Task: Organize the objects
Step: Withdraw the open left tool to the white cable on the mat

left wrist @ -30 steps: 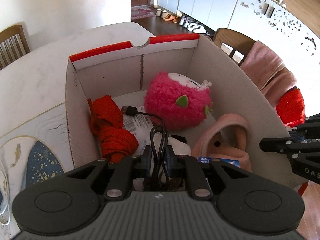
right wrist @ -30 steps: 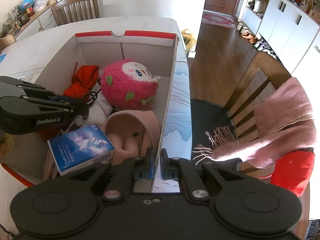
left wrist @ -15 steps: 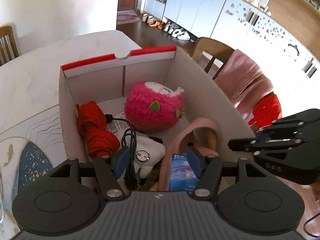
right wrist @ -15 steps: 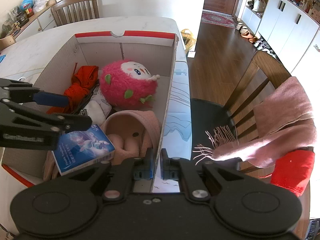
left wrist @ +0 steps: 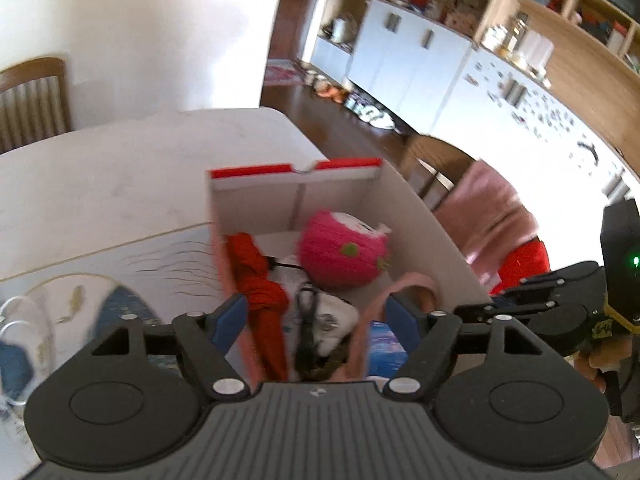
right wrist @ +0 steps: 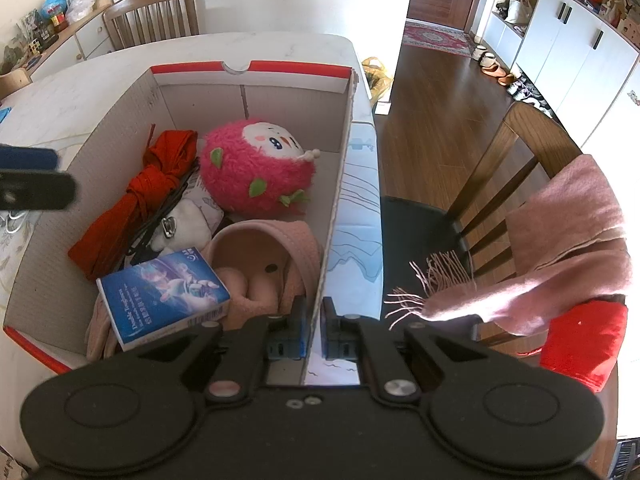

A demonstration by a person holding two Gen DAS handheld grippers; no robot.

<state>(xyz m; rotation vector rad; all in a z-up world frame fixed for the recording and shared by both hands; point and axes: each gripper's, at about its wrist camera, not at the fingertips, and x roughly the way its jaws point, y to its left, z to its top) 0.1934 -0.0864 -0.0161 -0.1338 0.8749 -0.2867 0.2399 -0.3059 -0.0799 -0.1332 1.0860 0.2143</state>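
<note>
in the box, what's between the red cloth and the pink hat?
Right wrist view: a black cable and a white pouch lie between the red cloth and the pink hat.

Left view blurred – blue box (left wrist: pixel 382 344) mostly hidden behind gripper.

table (right wrist: pixel 280 46): white marble | on it: cardboard box (right wrist: pixel 256 98), printed mat (right wrist: pixel 360 216)
</note>
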